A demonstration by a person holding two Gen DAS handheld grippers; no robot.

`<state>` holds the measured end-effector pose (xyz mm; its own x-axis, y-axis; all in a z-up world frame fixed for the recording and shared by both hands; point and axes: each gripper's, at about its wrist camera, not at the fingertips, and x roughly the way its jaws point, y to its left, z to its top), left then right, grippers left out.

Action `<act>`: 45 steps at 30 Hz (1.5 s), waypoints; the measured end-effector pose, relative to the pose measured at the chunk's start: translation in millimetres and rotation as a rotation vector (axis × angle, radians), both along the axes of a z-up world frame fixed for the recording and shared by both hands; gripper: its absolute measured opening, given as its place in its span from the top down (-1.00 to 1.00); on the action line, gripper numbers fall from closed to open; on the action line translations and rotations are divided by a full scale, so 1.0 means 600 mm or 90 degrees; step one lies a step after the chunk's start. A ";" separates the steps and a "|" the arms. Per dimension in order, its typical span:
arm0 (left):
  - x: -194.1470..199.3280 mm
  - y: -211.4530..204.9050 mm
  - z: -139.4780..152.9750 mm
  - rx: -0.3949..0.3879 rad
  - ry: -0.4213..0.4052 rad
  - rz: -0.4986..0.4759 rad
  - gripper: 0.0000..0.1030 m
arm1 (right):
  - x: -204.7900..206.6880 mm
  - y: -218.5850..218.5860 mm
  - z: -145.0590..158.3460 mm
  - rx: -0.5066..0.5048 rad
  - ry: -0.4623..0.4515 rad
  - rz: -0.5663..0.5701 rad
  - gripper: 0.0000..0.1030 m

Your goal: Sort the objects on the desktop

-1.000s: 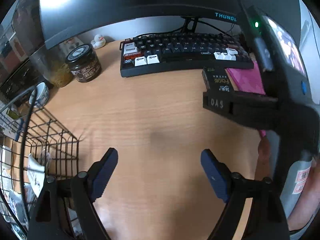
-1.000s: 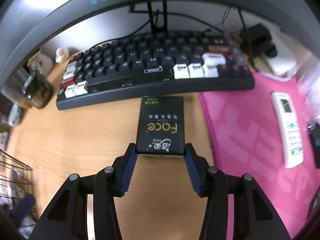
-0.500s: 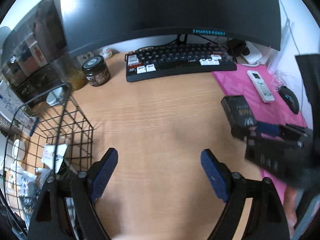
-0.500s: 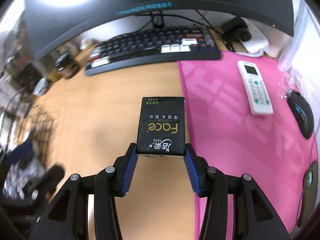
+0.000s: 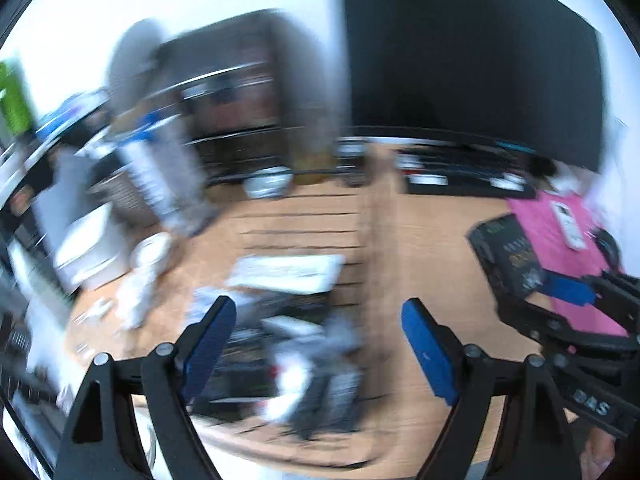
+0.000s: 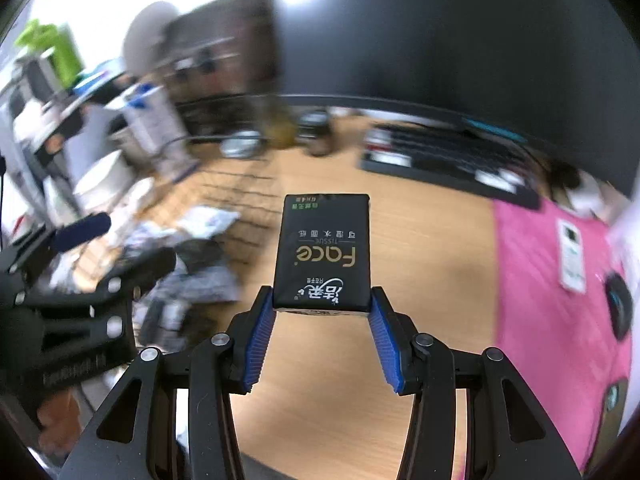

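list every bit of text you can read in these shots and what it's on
"Face": gold, upside down on the black tissue pack in the right gripper.
"TISSUE": small line beside it, same pack.
"DAS": on the right gripper's body, seen from the left wrist.
Chinese characters and green print on the pack: too small to read.
Monitor logo, keyboard keys, remote: blurred.

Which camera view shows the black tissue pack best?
The right wrist view: the black tissue pack is central, sharp, its label readable. The left wrist view shows it small, blurred, at the right edge.
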<state>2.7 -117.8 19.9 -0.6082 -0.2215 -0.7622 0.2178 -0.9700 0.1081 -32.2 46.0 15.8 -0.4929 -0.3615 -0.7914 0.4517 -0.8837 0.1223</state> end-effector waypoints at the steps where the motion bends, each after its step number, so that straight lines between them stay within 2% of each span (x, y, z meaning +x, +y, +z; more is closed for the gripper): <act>1: 0.008 -0.026 0.000 -0.002 -0.005 0.027 -0.67 | 0.006 -0.030 0.000 -0.004 0.000 0.026 0.08; 6: 0.057 -0.139 -0.004 0.021 -0.014 0.127 -0.67 | 0.028 -0.139 -0.018 0.000 -0.023 0.117 0.08; 14: 0.109 -0.184 -0.015 0.021 -0.012 0.157 -0.67 | 0.040 -0.209 -0.048 0.019 -0.039 0.165 0.05; 19: 0.124 -0.195 -0.026 0.068 -0.011 0.159 -0.67 | 0.050 -0.221 -0.046 0.028 -0.011 0.166 -0.04; 25: 0.143 -0.175 -0.023 0.060 -0.007 0.154 -0.67 | 0.067 -0.207 -0.033 0.018 0.000 0.166 -0.04; 29: 0.157 -0.159 -0.015 0.036 0.002 0.167 -0.67 | 0.086 -0.176 -0.024 0.009 0.017 0.152 -0.04; 32: 0.175 -0.145 -0.013 0.041 0.017 0.174 -0.67 | 0.105 -0.144 -0.020 0.008 0.037 0.135 -0.04; 38: 0.211 -0.096 -0.028 0.018 0.002 0.161 -0.67 | 0.151 -0.083 -0.025 0.012 0.059 0.113 -0.07; 45: 0.254 -0.066 -0.033 -0.001 0.005 0.164 -0.67 | 0.196 -0.049 -0.022 0.002 0.092 0.102 -0.07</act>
<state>155.3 -157.6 0.0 -0.5379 -0.3708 -0.7571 0.4586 -0.8823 0.1062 85.2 16.5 2.9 -0.5369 -0.4422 -0.7184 0.5997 -0.7991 0.0437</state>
